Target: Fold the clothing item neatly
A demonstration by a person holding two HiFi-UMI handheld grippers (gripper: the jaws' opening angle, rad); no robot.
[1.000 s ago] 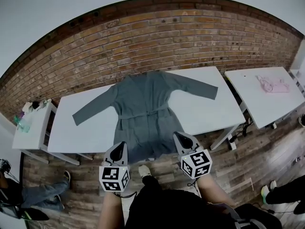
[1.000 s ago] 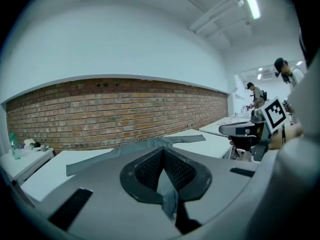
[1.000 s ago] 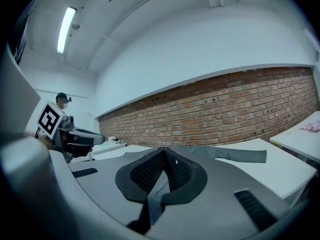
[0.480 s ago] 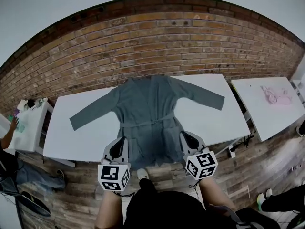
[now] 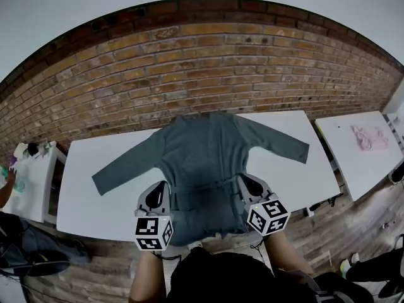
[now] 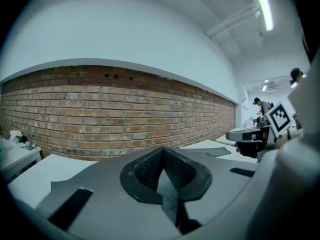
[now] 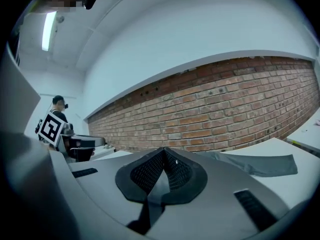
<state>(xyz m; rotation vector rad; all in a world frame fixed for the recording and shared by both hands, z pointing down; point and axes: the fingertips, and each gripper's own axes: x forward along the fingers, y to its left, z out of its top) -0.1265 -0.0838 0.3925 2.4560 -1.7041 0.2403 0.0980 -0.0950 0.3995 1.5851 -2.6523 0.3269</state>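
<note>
Currently, I have closed in on the white tabletop (image 5: 107,201), and my left gripper (image 5: 160,189) and right gripper (image 5: 243,183) now sit over the near hem of the grey long-sleeved belted garment (image 5: 202,147). It lies flat with both sleeves spread. Both grippers are pressed together and hold nothing. Assessment: folding not begun; the 2 hem corners look reachable for a first grasp.

wall: red brick wall (image 5: 208,62) across upper frame, plain white above | floor: wood plank floor (image 5: 360,223) lower right | furniture: large white table (image 5: 88,213) centre, second white table (image 5: 353,169) right, small white table (image 5: 31,194) far left | light: ceiling tube light (image 6: 263,9) upper right, left gripper view
</note>
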